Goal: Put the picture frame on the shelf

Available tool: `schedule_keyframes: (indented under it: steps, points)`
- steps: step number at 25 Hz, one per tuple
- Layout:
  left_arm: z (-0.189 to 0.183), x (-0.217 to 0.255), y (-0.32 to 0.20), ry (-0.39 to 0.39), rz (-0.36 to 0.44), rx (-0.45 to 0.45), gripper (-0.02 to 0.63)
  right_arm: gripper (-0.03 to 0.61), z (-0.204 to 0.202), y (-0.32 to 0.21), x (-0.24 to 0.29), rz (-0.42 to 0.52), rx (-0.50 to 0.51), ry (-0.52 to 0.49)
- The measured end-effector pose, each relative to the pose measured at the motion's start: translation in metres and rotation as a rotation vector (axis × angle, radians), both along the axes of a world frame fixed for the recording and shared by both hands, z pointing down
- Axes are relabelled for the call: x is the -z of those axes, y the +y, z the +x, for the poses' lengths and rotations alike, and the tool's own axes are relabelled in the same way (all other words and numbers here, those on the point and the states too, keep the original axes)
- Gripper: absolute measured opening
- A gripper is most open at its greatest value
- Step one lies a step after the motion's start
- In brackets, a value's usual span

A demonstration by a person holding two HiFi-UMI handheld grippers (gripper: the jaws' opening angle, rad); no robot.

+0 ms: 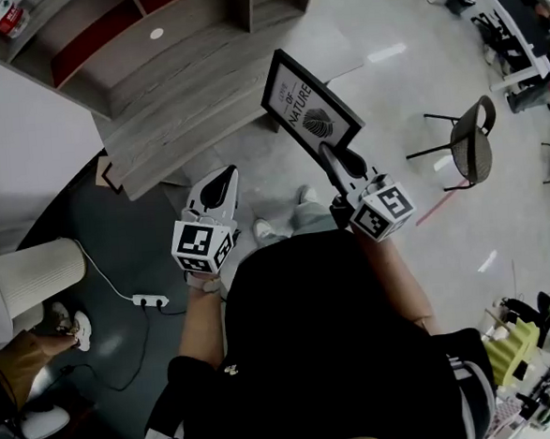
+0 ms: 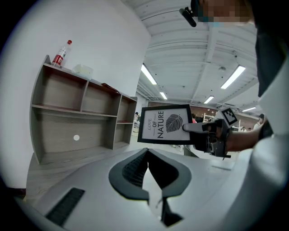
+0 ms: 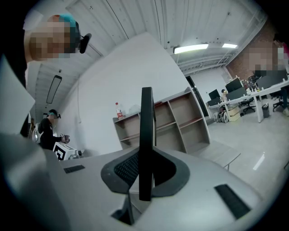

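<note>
Frame [image 1: 309,108]: in the head view it is in the air, short of the shelf [image 1: 153,91], clamped at its lower edge by the right gripper [image 1: 335,158]. Left gripper [image 1: 223,178] view: jaws closed together, empty; frame right of the shelf. Right gripper view: jaws pinch the frame edge-on, shelf beyond. Pickup is done; placing remains.

The head view's top edge is cutting off the shelf [image 1: 180,70]; the picture frame [image 3: 146,135], edge-on in the right gripper view, is hiding its print.
</note>
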State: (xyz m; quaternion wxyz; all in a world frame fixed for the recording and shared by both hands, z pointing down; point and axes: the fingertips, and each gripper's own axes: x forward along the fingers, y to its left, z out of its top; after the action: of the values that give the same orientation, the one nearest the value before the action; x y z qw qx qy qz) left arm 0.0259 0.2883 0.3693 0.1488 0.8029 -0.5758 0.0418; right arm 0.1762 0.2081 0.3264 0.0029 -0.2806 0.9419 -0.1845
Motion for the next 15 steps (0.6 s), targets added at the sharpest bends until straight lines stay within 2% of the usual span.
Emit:
schedule_keyframes:
  steps: [6,15]
  points:
    - [-0.013,-0.010,-0.030,-0.014,-0.023,0.035,0.009,0.037,-0.018,-0.039,-0.014,-0.026,0.043,-0.013]
    - [-0.035,-0.012,-0.122,-0.031,-0.051,0.127,0.009,0.037,-0.060,-0.137,-0.027,-0.041,0.208,0.009]
